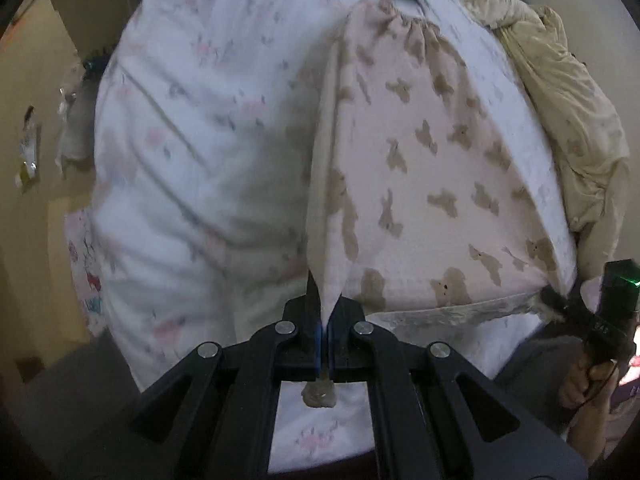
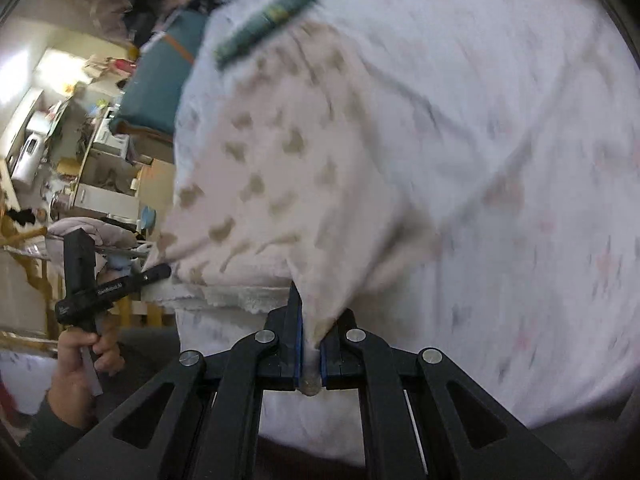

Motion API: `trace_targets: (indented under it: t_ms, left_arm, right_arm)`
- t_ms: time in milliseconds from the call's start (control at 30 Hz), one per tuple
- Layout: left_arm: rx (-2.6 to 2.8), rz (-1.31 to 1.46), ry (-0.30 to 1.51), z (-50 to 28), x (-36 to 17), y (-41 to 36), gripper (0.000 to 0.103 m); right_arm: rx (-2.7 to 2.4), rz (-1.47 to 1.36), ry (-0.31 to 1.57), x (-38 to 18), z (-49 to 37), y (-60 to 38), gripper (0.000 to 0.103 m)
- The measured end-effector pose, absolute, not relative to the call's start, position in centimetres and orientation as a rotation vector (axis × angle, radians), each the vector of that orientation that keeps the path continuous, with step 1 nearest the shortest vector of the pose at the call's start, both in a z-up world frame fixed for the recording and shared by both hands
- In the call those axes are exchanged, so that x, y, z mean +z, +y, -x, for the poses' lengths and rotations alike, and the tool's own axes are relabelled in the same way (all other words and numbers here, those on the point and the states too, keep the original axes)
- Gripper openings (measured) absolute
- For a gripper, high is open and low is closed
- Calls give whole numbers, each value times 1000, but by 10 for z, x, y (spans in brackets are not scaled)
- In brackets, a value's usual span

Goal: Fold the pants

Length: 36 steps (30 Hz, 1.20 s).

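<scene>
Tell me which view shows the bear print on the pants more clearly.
The left wrist view: the pants are sharp there, so each brown bear shape is distinct, and the left claw pinches one edge. In the right wrist view the pants are motion-blurred, the bears only smudges.

Floral bedsheet (image 1: 192, 128), perhaps teal roll (image 2: 268, 20)

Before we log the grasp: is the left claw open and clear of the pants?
No, the left claw is shut on a pinched fold of the pants.

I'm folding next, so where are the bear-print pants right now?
The bear-print pants lie spread on the floral bedsheet, their near corners pinched by the left gripper and right gripper.
</scene>
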<state>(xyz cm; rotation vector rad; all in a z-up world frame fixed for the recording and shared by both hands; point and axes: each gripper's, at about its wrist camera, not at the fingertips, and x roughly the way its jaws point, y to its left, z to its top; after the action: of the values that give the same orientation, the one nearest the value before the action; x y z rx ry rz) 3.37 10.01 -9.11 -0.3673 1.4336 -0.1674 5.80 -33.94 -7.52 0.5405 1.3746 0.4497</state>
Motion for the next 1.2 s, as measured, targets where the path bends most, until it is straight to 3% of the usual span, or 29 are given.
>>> trace_targets:
  t_ms: [167,200,267,367,467,533,600,767,867,1033,1133,1200]
  left_arm:
    - [-120,242,1479,-25,-94,101,5]
    - [-72,203,1484,-26,-100,103,5]
    - [-7,173,1572,-23,-117,106,21]
    - [-10,116,1565,-17,-113,103,26]
    - [-12,65,1434,-21,-95,95,37]
    - [-66,41,1413,-27,-96,76,37]
    - [-129,24,1407,-33,-107,55,37]
    - [-156,-46,1474,-49,-159,20,37]
    - [-100,-71,1541,-43,-180,29,40]
    - [-29,-39,1604,-30,-174,52,40]
    - [-51,17,1620,-32,-161,60,40]
    - [-78,60,1565,-44,-141,63,43]
  right_arm:
    - [485,-459,1527,-82,-35,-329,13]
    - [472,-405,1562,-88,-34,-324,33]
    - [421,-304,1638,-98,-38,-318,70]
    - [336,-234,1702,-99,-40,-326,71]
    - [279,-149,1564,-74,-50,-334,68]
    - [303,-137,1440,-63,-66,-330,60]
    - [319,-128,1401,-70,-75,-318,44]
    - [377,-53,1453,-133,-85,-258,34]
    - [265,301,1505,-169,-75,-235,34]
    - [243,449,1577,-172,-68,-261,35]
    - [274,247,1675,-164,-77,-290,35]
    - [343,134,1626,-143,-89,-294,39]
